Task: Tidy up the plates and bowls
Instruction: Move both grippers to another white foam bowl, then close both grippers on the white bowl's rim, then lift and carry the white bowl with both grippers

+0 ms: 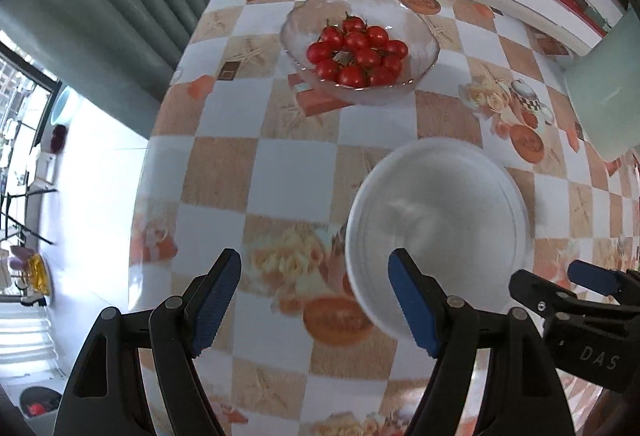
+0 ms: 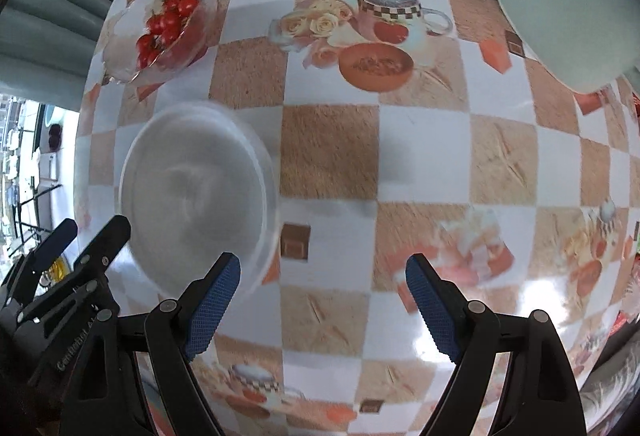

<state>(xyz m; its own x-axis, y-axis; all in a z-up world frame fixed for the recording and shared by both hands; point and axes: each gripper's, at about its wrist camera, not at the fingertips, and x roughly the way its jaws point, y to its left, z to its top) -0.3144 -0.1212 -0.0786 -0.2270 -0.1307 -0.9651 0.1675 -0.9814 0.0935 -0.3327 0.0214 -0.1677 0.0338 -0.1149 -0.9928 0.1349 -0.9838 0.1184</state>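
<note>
Tomatoes (image 1: 357, 52) fill my left view at twelve o'clock; my right view alone shows bare tablecloth (image 2: 424, 156) ahead. Both grippers, left (image 1: 316, 300) and right (image 2: 324, 304), point down, released, above the white plate (image 1: 436, 220).

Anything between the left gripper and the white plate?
Nothing visible. The white plate lies on bare tablecloth, just ahead and to the right of the open left gripper. The glass bowl of tomatoes sits farther back, off the path.
</note>
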